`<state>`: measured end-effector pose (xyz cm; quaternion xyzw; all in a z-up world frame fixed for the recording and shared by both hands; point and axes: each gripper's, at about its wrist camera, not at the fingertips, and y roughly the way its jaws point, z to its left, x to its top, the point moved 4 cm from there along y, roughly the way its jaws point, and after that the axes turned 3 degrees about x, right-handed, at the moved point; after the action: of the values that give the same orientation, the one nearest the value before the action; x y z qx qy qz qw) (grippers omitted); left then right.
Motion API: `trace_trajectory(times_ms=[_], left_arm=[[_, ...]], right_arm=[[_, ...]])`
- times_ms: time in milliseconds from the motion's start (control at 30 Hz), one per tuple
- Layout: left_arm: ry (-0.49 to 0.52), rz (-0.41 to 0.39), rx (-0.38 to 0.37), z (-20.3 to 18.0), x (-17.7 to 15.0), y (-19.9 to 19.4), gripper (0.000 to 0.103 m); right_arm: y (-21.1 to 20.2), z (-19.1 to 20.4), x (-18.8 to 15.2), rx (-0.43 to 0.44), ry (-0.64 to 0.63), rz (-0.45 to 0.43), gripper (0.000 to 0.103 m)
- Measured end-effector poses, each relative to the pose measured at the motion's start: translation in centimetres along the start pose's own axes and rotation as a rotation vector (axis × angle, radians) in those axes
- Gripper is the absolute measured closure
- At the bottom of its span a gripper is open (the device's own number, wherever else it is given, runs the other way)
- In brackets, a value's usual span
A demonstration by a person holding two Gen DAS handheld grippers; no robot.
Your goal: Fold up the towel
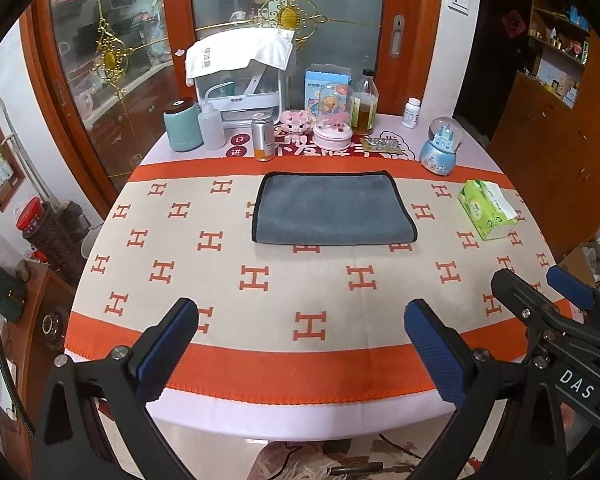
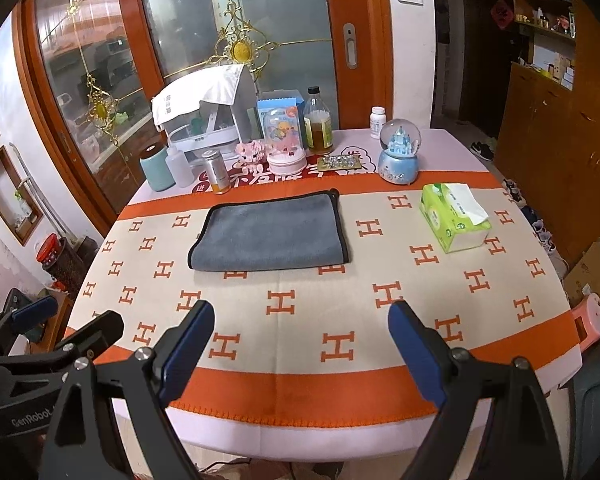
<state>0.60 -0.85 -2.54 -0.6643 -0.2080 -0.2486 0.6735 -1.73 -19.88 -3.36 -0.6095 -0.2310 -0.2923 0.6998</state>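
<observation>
A grey towel (image 1: 330, 209) with a black hem lies folded flat on the patterned tablecloth (image 1: 260, 272), past the table's middle; it also shows in the right wrist view (image 2: 270, 233). My left gripper (image 1: 300, 354) is open and empty, held above the table's near edge, well short of the towel. My right gripper (image 2: 302, 354) is open and empty, also above the near edge. The right gripper shows at the right of the left wrist view (image 1: 540, 292), and the left gripper shows at the left of the right wrist view (image 2: 66, 318).
A green tissue pack (image 1: 486, 210) lies right of the towel. Along the far edge stand a teal jar (image 1: 183, 125), a squeeze bottle (image 1: 211, 127), a can (image 1: 263, 137), a pink dome toy (image 1: 333, 118), an oil bottle (image 1: 365, 103) and a blue snow globe (image 1: 442, 146).
</observation>
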Motion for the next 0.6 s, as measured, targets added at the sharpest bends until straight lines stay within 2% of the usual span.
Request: trace_trajectory(times_ms=[267, 600], left_arm=[[-0.019, 0.012, 0.031, 0.2, -0.51, -0.17, 0.001], [-0.022, 0.018, 0.041, 0.25, -0.53, -0.28, 0.001]], right_arm=[[-0.38, 0.28, -0.25, -0.02, -0.041, -0.006, 0.014], [-0.4, 0.19, -0.25, 0.001, -0.034, -0.005, 0.014]])
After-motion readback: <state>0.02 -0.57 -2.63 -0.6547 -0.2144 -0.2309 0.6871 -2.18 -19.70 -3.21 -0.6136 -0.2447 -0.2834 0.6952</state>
